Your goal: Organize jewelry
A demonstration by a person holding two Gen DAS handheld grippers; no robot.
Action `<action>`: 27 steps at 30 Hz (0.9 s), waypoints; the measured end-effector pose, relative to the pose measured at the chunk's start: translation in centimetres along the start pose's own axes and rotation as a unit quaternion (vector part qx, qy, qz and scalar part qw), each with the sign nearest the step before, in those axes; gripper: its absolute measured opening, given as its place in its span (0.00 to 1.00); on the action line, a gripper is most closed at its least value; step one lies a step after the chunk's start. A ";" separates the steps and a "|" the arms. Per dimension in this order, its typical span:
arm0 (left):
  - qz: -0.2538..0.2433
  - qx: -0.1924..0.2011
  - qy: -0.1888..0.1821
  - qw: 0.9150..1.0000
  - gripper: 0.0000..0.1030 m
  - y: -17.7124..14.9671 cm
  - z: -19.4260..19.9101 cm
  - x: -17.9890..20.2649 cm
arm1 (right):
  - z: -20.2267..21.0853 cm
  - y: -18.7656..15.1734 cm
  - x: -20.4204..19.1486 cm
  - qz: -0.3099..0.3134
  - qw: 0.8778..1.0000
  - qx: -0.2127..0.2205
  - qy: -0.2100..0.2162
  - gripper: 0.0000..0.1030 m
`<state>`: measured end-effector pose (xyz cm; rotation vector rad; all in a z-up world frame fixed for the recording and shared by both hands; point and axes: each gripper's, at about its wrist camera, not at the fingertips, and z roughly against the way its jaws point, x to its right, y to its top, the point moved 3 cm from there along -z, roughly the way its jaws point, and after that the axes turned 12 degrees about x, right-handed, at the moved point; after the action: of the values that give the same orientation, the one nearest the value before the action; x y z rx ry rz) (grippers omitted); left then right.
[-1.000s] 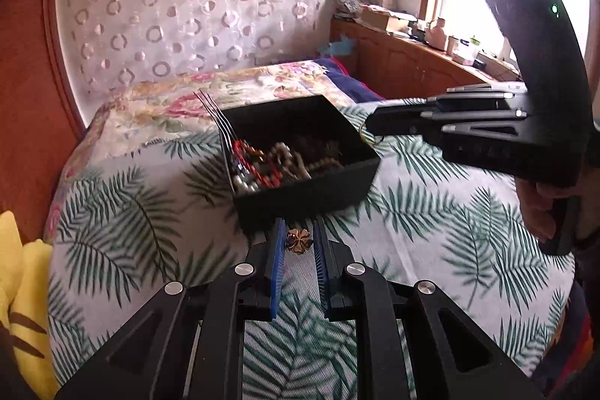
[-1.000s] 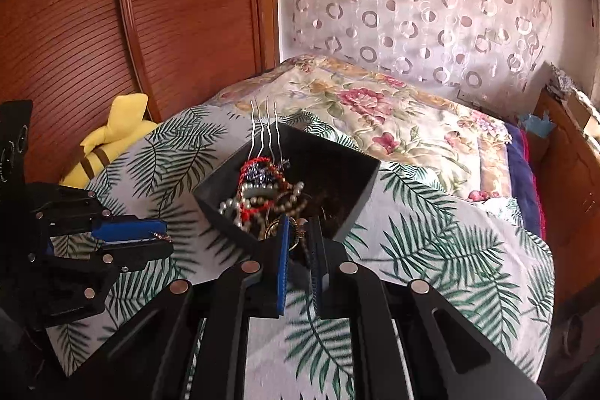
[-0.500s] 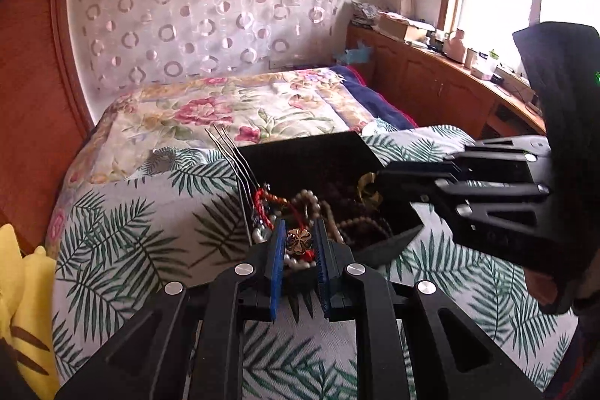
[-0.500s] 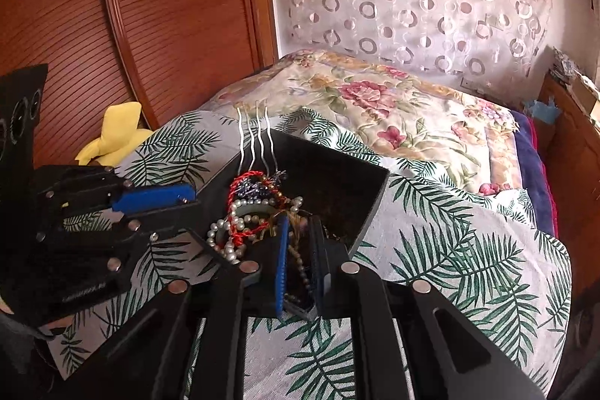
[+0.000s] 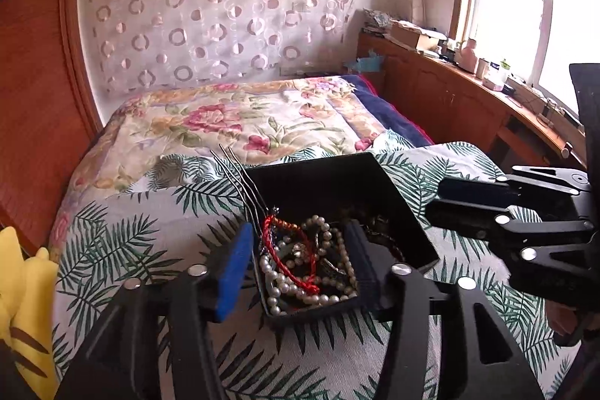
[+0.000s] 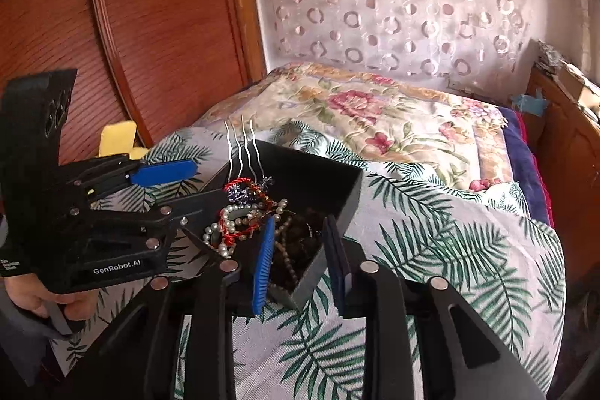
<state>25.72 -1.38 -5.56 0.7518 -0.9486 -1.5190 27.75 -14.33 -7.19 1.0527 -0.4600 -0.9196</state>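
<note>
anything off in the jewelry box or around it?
Yes. The black box holds one tangled heap: pearl strand, red cord bracelet and darker beads overlap. A metal hair fork stands on end, its prongs poking above the rim at the box's corner. Nothing looks spilled on the bedspread.

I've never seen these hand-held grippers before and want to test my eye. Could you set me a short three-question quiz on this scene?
1. True or false: the square black plastic box is empty.
2. What juts above the box's rim? A) silver wavy-pronged hairpins B) a spoon C) a pencil
3. What colour is the braided cord bracelet lying among the white pearl strand?

Key: 1 false, it holds tangled jewelry; 2 A; 3 red.
</note>
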 end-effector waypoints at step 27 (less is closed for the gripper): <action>0.015 0.088 0.073 0.993 0.93 -5.0 17.1 2.2 | 17.6 -6.3 -3.6 -0.037 0.983 0.145 -0.110 0.98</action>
<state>8.23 -0.59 -1.83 0.9565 -0.9867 -1.3465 10.51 -22.02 -4.51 1.2439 -0.7605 -1.0625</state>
